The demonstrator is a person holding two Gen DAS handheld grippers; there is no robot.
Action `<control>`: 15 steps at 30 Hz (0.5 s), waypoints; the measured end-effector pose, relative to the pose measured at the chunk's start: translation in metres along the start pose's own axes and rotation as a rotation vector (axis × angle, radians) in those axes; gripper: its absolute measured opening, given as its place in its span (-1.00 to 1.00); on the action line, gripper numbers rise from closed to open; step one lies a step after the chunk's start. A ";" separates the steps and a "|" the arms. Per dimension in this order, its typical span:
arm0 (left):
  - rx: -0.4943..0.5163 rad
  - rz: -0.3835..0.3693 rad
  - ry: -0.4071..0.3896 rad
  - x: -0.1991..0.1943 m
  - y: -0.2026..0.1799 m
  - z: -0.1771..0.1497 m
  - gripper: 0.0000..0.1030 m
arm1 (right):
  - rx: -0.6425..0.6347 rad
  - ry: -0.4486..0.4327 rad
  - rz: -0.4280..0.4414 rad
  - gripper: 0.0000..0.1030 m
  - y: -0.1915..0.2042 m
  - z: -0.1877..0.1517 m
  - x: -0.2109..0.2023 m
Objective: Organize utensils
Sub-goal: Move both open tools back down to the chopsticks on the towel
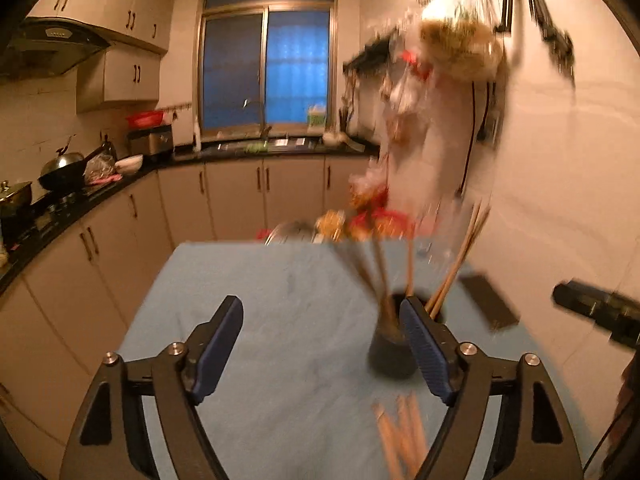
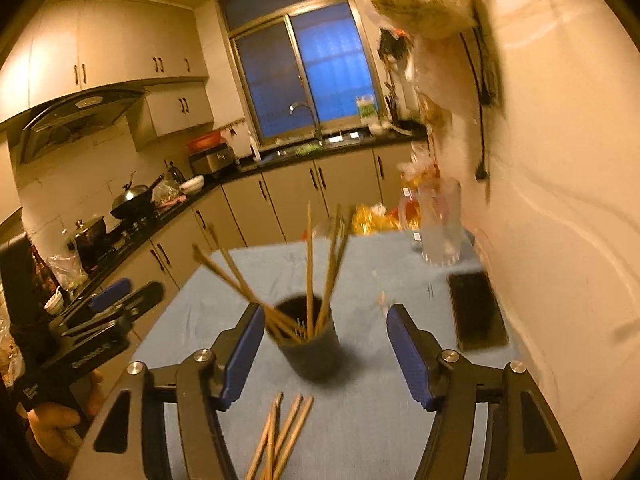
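Loose chopsticks and a holder cup on a blue table beside a wall

The blue-clothed rectangular table [image 2: 248, 280] has bare cloth toward nine o'clock; a cream wall borders three o'clock. The dark round cup [image 2: 312, 354] stands centrally, its wooden sticks leaning upward. Loose wooden chopsticks [image 2: 282, 438] lie at six o'clock, pointing toward twelve. The left gripper [image 1: 322, 346] and the right gripper [image 2: 326, 354] are spread, pinching nothing.

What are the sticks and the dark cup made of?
The sticks look like wood or bamboo: pale tan, matte, thin and straight. The dark cup is harder to tell; its dull, shine-free surface suggests matte plastic or ceramic, but the picture is blurry.
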State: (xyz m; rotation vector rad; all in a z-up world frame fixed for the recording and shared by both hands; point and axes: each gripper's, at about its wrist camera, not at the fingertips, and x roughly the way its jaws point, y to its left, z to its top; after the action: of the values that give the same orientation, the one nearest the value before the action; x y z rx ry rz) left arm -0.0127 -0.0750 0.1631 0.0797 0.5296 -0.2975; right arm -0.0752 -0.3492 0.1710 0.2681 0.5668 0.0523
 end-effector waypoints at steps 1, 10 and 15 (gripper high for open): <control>0.003 0.004 0.016 0.000 0.003 -0.007 0.58 | 0.008 0.015 0.001 0.30 -0.002 -0.006 0.001; -0.073 -0.018 0.189 0.028 0.012 -0.064 0.58 | 0.042 0.179 0.032 0.30 -0.007 -0.059 0.032; -0.035 -0.078 0.276 0.052 -0.014 -0.073 0.50 | 0.064 0.199 0.016 0.30 -0.011 -0.068 0.038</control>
State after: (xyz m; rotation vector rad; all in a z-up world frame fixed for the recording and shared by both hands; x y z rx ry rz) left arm -0.0100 -0.0903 0.0737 0.0665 0.8128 -0.3557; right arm -0.0794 -0.3387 0.0933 0.3318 0.7648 0.0766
